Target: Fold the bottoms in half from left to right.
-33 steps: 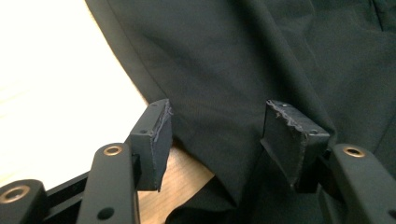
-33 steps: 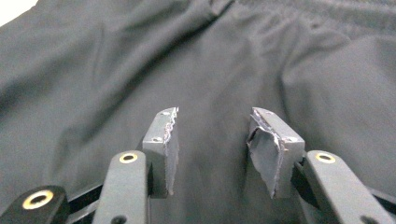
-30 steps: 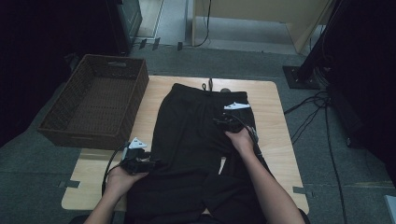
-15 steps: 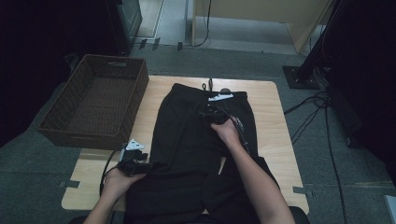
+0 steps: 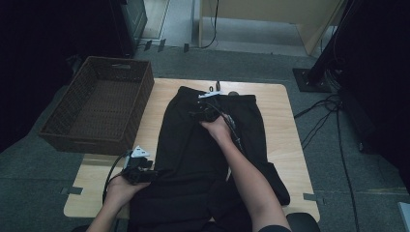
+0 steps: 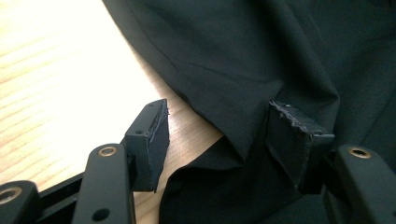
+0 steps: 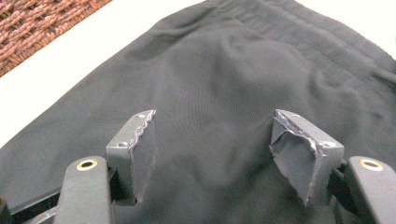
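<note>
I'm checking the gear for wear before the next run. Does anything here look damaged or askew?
Yes: the pads of the right gripper look torn and ragged at their edges, and the left gripper has frayed pad edges too. The black trousers lie rumpled, hanging over the table's near edge.

Spread lengthwise down the middle of the table (image 5: 280,121): trousers (image 5: 193,159), waistband at the far edge, legs running toward the near edge. Left of the table, touching its far-left corner: a wicker basket (image 5: 58,128). On the trousers near the waistband: the right gripper (image 5: 205,115). At the trousers' left edge, near the table's front: the left gripper (image 5: 145,171).
</note>
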